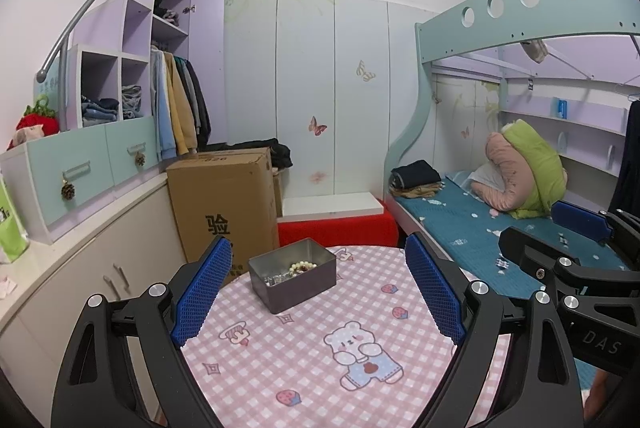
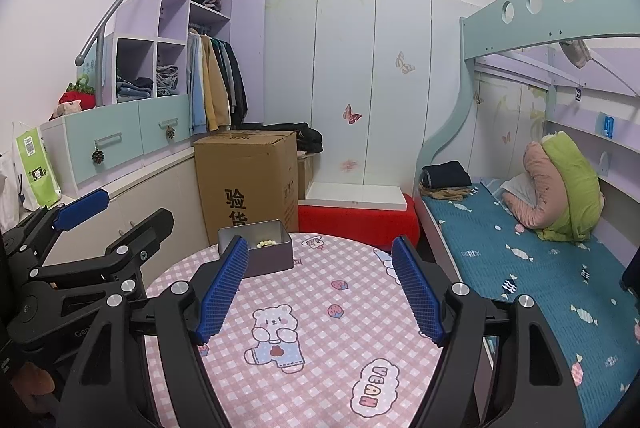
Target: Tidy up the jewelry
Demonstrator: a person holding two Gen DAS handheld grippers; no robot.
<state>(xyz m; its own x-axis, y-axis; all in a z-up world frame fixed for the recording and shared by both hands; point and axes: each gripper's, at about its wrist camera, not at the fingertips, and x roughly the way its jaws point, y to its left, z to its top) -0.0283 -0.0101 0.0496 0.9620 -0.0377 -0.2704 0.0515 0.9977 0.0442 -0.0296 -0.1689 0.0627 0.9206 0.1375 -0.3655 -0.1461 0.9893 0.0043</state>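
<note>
A grey metal tin (image 1: 294,282) stands open on the round table with the pink checked cloth (image 1: 304,356). A pale bead bracelet (image 1: 302,266) and small silvery jewelry (image 1: 276,278) lie inside it. My left gripper (image 1: 318,288) is open and empty, held just in front of the tin. In the right wrist view the tin (image 2: 264,248) sits at the table's far left with pale beads (image 2: 266,243) showing inside. My right gripper (image 2: 320,286) is open and empty above the table (image 2: 320,308), to the right of the tin.
A cardboard box (image 1: 224,203) and a red stool (image 1: 340,230) stand behind the table. A bunk bed with a blue sheet (image 2: 532,268) runs along the right. Cabinets and drawers (image 1: 76,179) line the left. The right gripper (image 1: 576,252) shows at the left view's right edge.
</note>
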